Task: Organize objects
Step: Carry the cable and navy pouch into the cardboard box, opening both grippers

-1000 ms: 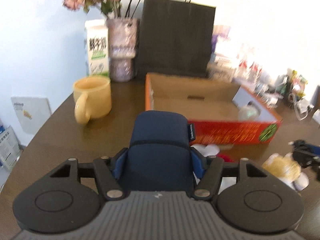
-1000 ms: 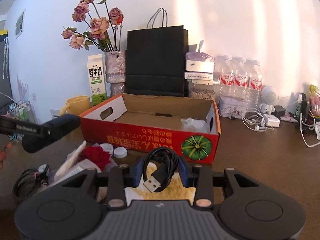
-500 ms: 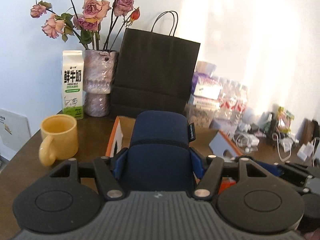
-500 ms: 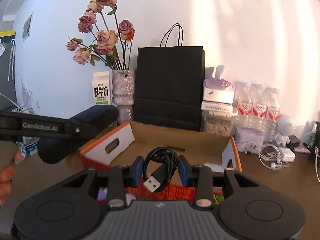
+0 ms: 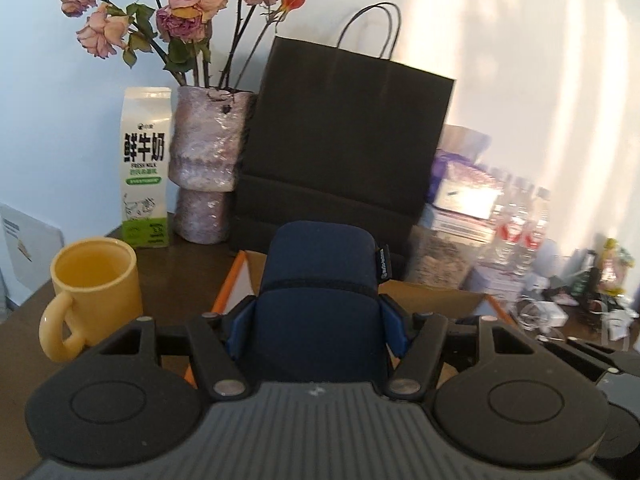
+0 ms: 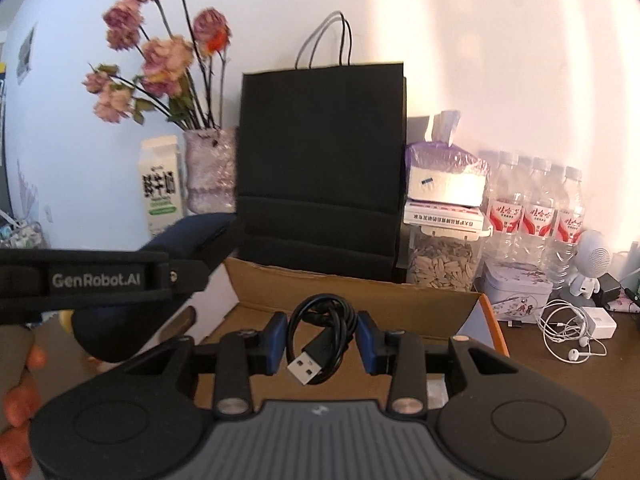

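Left gripper (image 5: 316, 320): lower centre of the left wrist view, jaws clamped on a navy pouch (image 5: 318, 296); its blue pads press both sides of the pouch.
Pouch: upright between the fingers, held in front of the box's (image 5: 432, 292) near left corner; in the right wrist view it shows at centre left (image 6: 188, 236), with the other gripper's black finger across it.
Right gripper (image 6: 322, 340): lower centre of the right wrist view, jaws closed on a coiled black cable (image 6: 320, 332); the USB plug hangs out of the coil toward the camera.
Box: open cardboard, orange-edged, just beyond both grippers; its brown inside (image 6: 360, 300) shows behind the cable.
Bag (image 5: 344, 148): black paper, upright behind the box, centre of both views.
Mug (image 5: 94, 292): yellow, left of the left wrist view, on the dark table (image 5: 176, 272), near the box.
Milk carton (image 5: 145, 168): upper left, beside the vase (image 5: 206, 164) of dried roses.
Bottles (image 6: 536, 208): right of the right wrist view, against the wall.
Earphones (image 6: 568, 328): white, lower right on the table, beside a charger.
Hand (image 6: 20, 392): fingertips at the lower left edge of the right wrist view.
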The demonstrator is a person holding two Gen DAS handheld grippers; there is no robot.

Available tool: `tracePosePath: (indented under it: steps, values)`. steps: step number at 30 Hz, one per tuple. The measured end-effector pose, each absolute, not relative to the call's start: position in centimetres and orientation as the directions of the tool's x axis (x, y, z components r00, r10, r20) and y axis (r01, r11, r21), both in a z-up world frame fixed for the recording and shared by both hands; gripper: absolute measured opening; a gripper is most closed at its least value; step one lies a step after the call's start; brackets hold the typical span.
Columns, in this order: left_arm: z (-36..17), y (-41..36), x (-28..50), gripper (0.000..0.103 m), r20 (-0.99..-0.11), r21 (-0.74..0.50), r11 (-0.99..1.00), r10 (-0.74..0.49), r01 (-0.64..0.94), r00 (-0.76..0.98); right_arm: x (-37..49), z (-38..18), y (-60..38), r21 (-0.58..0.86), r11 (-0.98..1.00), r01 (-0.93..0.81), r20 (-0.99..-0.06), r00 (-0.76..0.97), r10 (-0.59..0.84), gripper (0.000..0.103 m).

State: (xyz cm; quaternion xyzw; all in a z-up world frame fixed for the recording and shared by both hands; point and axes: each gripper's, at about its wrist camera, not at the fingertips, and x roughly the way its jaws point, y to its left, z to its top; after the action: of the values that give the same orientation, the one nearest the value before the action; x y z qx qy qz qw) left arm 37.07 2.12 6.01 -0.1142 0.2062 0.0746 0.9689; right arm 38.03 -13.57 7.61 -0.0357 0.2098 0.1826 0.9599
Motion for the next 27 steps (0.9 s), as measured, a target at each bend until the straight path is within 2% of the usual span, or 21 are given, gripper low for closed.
tracePosePath:
  steps: [3, 12, 15, 17, 18, 19, 21, 27]
  values:
    - [4.9, 2.2, 38.3, 0.065, -0.440, -0.160, 0.965, 0.118, -0.207, 0.890, 39.6, 6.8, -13.4, 0.019, 0.932, -0.361, -0.437, 0.836, 0.332, 0.036]
    - [2.8, 2.9, 39.6, 0.065, -0.500, -0.167, 0.964, 0.099, -0.208, 0.860, 40.9, 5.3, -13.0, 0.008, 0.933, -0.361, -0.481, 0.816, 0.320, 0.036]
    - [2.7, 2.7, 39.4, 0.073, -0.494, -0.161, 0.965, 0.101, -0.205, 0.864, 40.9, 5.2, -13.1, 0.007, 0.935, -0.354, -0.490, 0.814, 0.312, 0.037]
    - [2.8, 2.4, 39.3, 0.101, -0.482, -0.143, 0.967, 0.119, -0.212, 0.868, 41.0, 5.0, -13.1, 0.004, 0.938, -0.346, -0.503, 0.810, 0.301, 0.055]
    - [2.9, 2.1, 39.2, 0.103, -0.476, -0.125, 0.968, 0.132, -0.216, 0.870, 41.1, 5.0, -13.1, 0.006, 0.939, -0.343, -0.509, 0.808, 0.298, 0.077]
    - [2.9, 1.9, 39.2, 0.103, -0.468, -0.112, 0.968, 0.147, -0.223, 0.871, 41.1, 4.9, -13.2, 0.009, 0.941, -0.338, -0.511, 0.808, 0.295, 0.094]
    - [2.7, 1.8, 39.3, 0.103, -0.481, -0.106, 0.967, 0.153, -0.231, 0.863, 41.2, 4.9, -13.4, 0.016, 0.945, -0.328, -0.516, 0.807, 0.288, 0.102]
    - [2.8, 2.2, 39.4, 0.103, -0.488, -0.121, 0.962, 0.158, -0.246, 0.858, 41.5, 4.7, -13.7, 0.031, 0.947, -0.320, -0.525, 0.801, 0.288, 0.103]
